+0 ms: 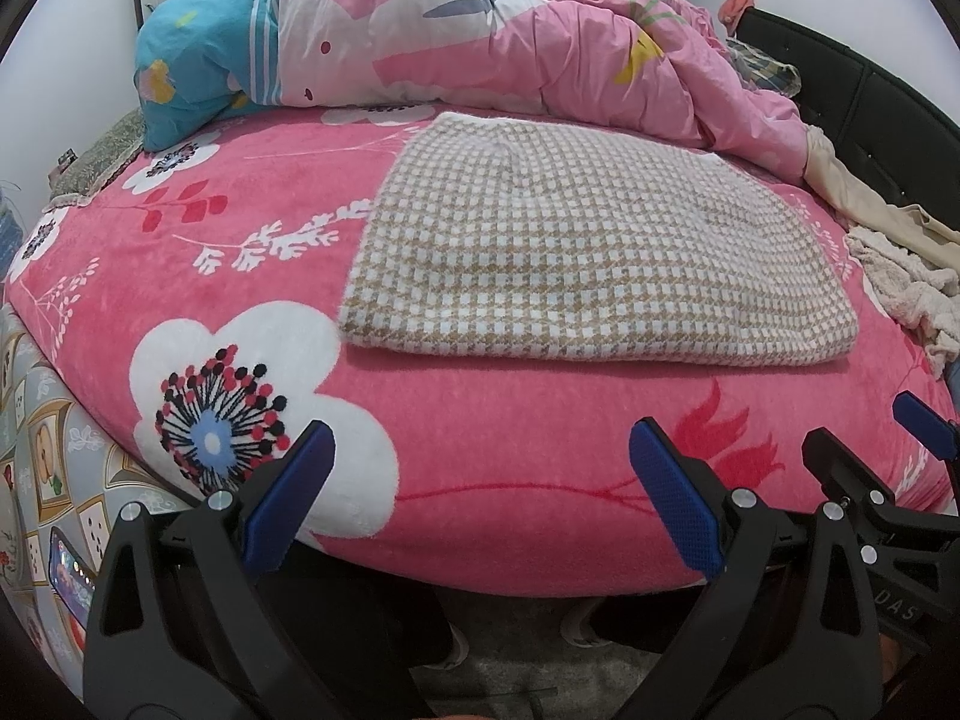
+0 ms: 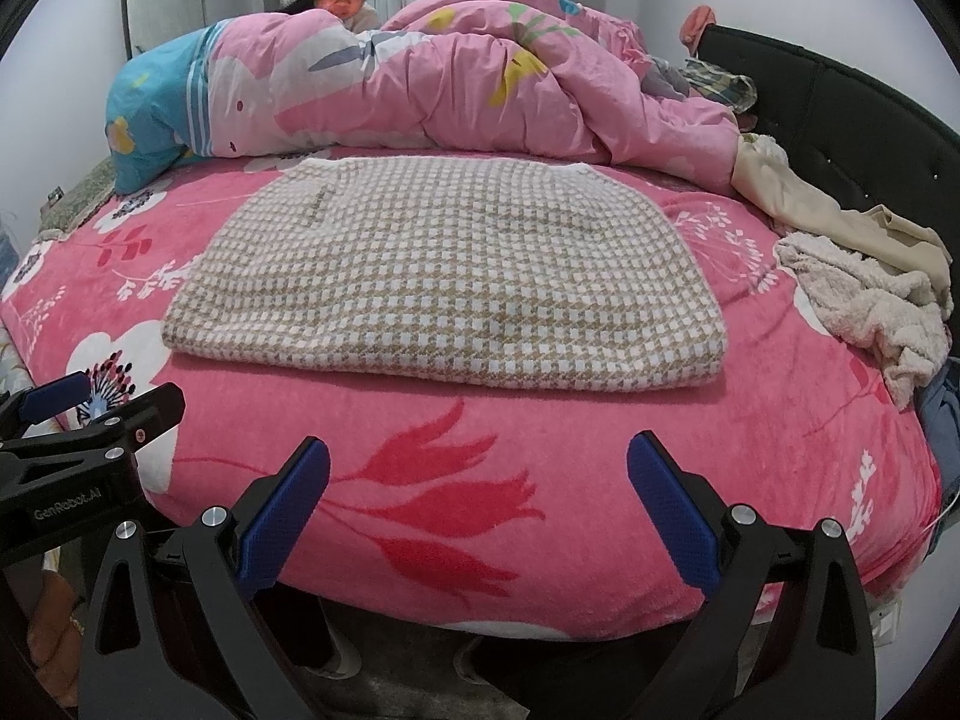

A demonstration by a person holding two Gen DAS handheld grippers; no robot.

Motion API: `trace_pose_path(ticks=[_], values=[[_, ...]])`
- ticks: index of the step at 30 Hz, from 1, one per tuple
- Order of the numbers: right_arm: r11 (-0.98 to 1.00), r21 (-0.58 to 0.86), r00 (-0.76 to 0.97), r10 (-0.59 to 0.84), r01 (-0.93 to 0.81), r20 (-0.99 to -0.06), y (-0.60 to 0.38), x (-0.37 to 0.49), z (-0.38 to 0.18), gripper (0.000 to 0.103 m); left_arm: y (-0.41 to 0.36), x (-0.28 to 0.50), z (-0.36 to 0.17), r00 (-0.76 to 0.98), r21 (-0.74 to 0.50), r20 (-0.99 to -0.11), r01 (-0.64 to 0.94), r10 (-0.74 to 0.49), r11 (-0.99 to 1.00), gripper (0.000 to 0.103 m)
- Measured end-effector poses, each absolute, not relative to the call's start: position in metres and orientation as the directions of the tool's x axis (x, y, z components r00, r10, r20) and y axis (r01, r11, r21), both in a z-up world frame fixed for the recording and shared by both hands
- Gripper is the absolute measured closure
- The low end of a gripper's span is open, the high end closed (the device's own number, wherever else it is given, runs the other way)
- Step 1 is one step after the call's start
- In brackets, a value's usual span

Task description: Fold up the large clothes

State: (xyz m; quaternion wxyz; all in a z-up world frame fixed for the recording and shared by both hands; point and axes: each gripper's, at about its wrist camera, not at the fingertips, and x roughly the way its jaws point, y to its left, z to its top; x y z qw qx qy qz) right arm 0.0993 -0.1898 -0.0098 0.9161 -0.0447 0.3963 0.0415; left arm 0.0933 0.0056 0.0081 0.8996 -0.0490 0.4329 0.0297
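Already folded into a flat rectangle, the checked garment (image 2: 444, 276) lies beyond my fingertips on the pink bedspread (image 2: 600, 468). Both my left gripper (image 1: 480, 492) and right gripper (image 2: 480, 498) hang spread and empty. I judge this fold finished; next, the heaped clothes (image 2: 864, 306) right of my fingers.

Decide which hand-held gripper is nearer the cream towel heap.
Right. The right hand-held gripper sits on the cream towel heap's side; the left hand-held gripper is farther away.
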Motion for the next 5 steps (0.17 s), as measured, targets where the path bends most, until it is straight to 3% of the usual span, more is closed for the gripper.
trace_pose_path(ticks=[5], values=[[0.992,-0.049,0.682,0.042,-0.113,-0.730,-0.1898,0.0993,-0.0098,0.006,0.0042,0.0935,0.0075,0.623,-0.062,-0.782,-0.098,0.013,0.993,0.008]])
